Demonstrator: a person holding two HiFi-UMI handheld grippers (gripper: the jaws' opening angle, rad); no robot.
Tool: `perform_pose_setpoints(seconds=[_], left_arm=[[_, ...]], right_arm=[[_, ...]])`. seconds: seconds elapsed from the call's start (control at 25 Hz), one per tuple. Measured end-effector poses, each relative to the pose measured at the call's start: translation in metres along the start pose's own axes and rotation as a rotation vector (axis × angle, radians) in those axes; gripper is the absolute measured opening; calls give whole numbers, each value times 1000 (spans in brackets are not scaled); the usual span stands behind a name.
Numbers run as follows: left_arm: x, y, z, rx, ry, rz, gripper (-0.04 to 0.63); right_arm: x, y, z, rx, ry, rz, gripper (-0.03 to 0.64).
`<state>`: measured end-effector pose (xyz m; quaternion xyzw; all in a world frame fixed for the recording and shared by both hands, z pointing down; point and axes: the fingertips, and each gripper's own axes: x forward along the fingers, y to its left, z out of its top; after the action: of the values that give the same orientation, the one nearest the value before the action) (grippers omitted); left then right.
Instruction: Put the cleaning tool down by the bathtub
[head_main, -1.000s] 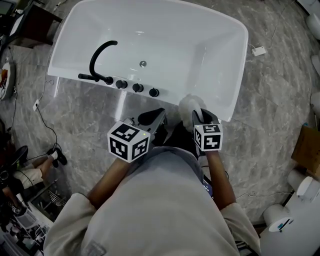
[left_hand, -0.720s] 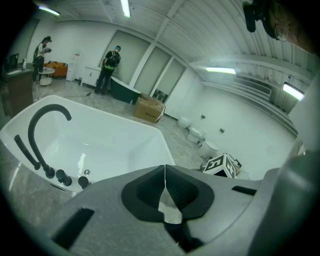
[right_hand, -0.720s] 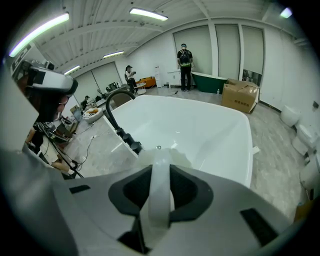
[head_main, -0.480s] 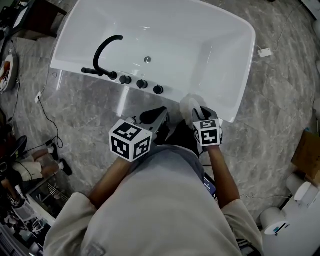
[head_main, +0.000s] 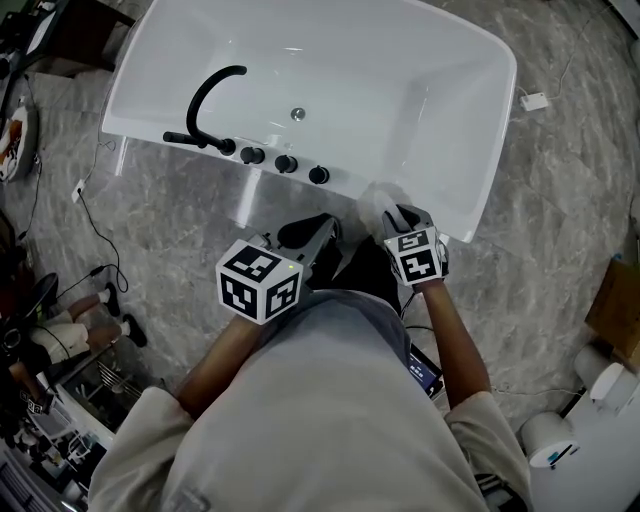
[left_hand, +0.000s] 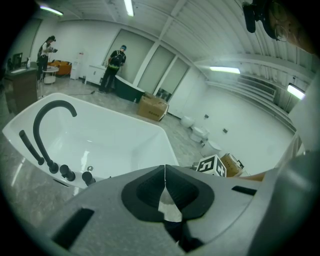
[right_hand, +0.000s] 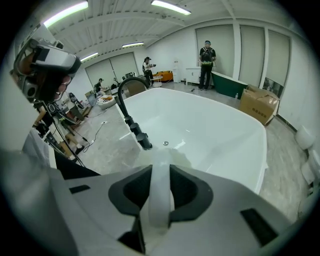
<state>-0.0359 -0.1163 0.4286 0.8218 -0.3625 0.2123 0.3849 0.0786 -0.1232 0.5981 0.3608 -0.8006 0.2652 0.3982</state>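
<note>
OK, tub (head_main: 420, 90) white, with a black faucet (head_main: 205, 100) on its near rim. Left gripper (left_hand: 165, 187): jaws together, nothing between. Right gripper (right_hand: 159, 172): clamped on the tool (head_main: 378, 204) handle, fluffy head at the tub's near rim.

**Head view:** from above the person (head_main: 320, 420), facing steeply down, close over the bathtub (head_main: 430, 90).

**Left gripper (head_main: 308, 232) view:** low beside the tub's long side, looking along the jaws, across the tub and into the room.

**Right gripper (head_main: 398, 214) view:** likewise, but nearer the rim.

All three views share the tub and its black faucet (head_main: 198, 105).
</note>
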Motion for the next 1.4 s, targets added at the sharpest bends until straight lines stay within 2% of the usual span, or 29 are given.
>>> perform_pose_setpoints(seconds=[0.16, 0.32, 0.56, 0.8, 1.08, 1.4], left_arm=[[0, 0, 0, -5, 3, 4, 9], [3, -1, -1, -11, 3, 7, 9], [5, -3, -4, -21, 14, 16, 9], [8, -8, -6, -26, 23, 18, 9], [7, -6, -11, -26, 39, 39, 9], [0, -1, -16, -41, 41, 72, 9]], right_arm=[[9, 2, -2, -58, 20, 33, 89], [17, 9, -8, -70, 7, 118, 89], [27, 5, -9, -146, -19, 164, 89], [36, -1, -12, -189, -40, 183, 89], [49, 1, -9, -286, -53, 200, 89], [69, 0, -15, -356, -38, 205, 87]])
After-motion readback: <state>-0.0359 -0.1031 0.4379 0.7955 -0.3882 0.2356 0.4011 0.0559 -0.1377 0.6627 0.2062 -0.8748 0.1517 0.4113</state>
